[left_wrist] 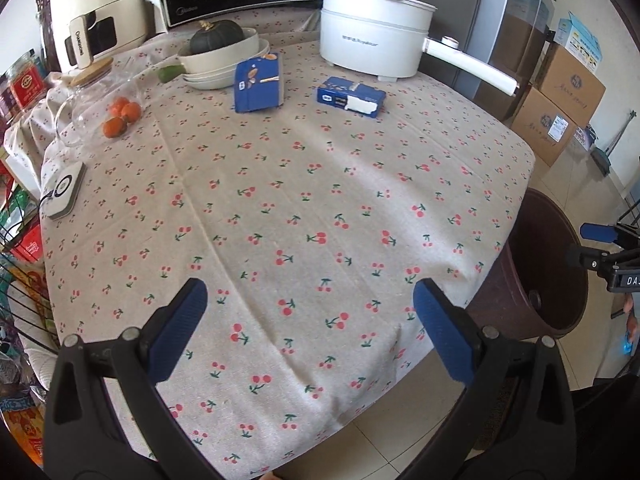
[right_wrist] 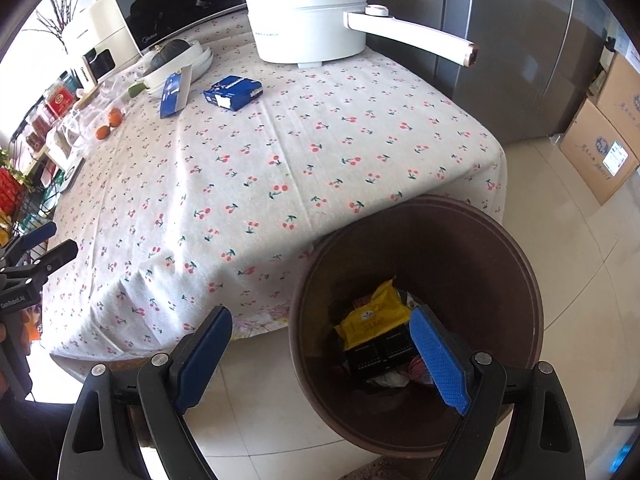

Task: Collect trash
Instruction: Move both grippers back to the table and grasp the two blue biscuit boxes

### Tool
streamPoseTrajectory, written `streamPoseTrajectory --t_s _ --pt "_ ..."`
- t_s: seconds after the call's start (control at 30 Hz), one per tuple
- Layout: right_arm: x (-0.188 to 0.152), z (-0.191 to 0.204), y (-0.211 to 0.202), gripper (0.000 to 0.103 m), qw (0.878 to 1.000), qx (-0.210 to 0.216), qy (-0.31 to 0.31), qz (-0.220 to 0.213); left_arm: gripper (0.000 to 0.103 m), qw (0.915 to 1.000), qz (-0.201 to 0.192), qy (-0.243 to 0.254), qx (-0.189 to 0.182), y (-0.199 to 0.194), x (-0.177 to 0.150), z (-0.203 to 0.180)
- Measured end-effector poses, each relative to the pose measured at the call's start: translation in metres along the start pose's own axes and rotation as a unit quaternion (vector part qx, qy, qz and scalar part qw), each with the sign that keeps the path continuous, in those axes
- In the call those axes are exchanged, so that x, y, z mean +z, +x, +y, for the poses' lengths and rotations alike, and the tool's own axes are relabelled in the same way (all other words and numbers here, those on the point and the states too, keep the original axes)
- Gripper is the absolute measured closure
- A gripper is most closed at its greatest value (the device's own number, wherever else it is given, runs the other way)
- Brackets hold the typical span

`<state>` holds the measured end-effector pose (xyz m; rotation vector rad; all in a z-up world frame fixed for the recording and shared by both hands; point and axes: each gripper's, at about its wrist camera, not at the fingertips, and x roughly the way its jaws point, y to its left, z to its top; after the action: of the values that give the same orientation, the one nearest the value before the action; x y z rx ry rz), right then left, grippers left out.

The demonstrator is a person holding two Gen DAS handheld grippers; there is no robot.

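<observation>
A white electric pot with a long handle stands at the far side of the table, which wears a cherry-print cloth. A dark green squash sits in stacked white bowls. Three small oranges lie near a glass jar. Cardboard boxes stand on the floor.

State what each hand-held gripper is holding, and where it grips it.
Nothing is held. The left hand-held gripper is open over the tablecloth; the right hand-held gripper is open above the trash bin.
</observation>
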<state>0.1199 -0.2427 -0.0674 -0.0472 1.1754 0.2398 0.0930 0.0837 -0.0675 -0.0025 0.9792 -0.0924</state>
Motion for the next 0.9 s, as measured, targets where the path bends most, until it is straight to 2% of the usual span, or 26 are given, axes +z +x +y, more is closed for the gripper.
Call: streamPoseTrajectory --t_s 0.2,0.3,0.4,0.57,0.7,0.9 --pt "0.036 0.025 0.018 0.011 0.999 -0.009 -0.042 0.003 0.001 0.9996 0.019 -0.018 0.013 0.018 0.01 0.026" --pt "0.061 0.035 0.029 0.011 0.998 -0.011 -0.054 -0.001 0.001 0.9992 0.026 -0.029 0.011 0.035 0.025 0.039" --pt "0.087 0.044 0.046 0.011 0.998 -0.001 -0.065 -0.003 0.001 0.9994 0.024 -0.02 0.015 0.053 0.044 0.046" --pt "0.127 0.062 0.081 0.011 0.995 0.004 -0.104 -0.007 0.001 0.9999 0.008 -0.014 0.0 0.087 0.085 0.057" --pt "0.156 0.072 0.111 0.011 0.993 0.031 -0.118 -0.01 0.001 0.9993 -0.005 -0.027 -0.025 0.115 0.118 0.067" --pt "0.192 0.088 0.153 0.011 0.987 0.043 -0.155 -0.013 0.001 0.9968 -0.043 -0.041 -0.053 0.151 0.158 0.075"
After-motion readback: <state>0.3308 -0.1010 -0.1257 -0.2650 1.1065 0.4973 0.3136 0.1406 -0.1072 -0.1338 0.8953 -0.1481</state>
